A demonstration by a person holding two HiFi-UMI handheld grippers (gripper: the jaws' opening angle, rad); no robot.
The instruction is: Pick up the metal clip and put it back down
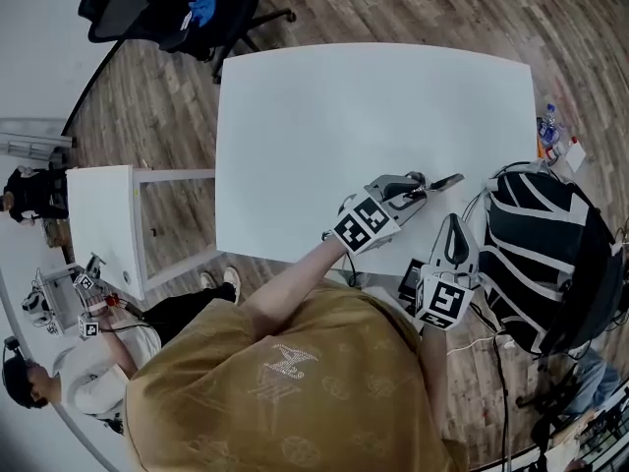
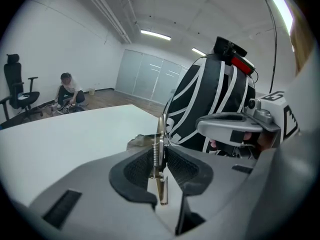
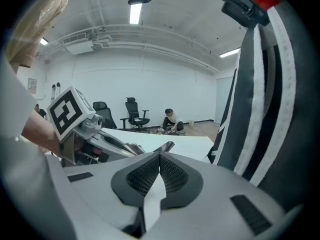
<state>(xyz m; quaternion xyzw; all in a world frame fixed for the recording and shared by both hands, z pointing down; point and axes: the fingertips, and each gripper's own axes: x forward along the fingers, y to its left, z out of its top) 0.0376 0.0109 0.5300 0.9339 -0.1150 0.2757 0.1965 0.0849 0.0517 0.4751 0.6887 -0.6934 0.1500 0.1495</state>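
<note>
Silvery metal clip point(image 2: 160, 185) with coil spring, pinched upright in left gripper point(image 2: 160, 156) jaws, right gripper point(image 3: 159, 159) jaws together.

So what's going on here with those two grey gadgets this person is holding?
A person stands at a white table with a hand-held gripper in each hand. The left gripper has its jaws closed on a thin metal clip, held over the table's near edge. The right gripper hangs beside it with its jaws together and nothing in them, next to a black-and-white striped backpack.
</note>
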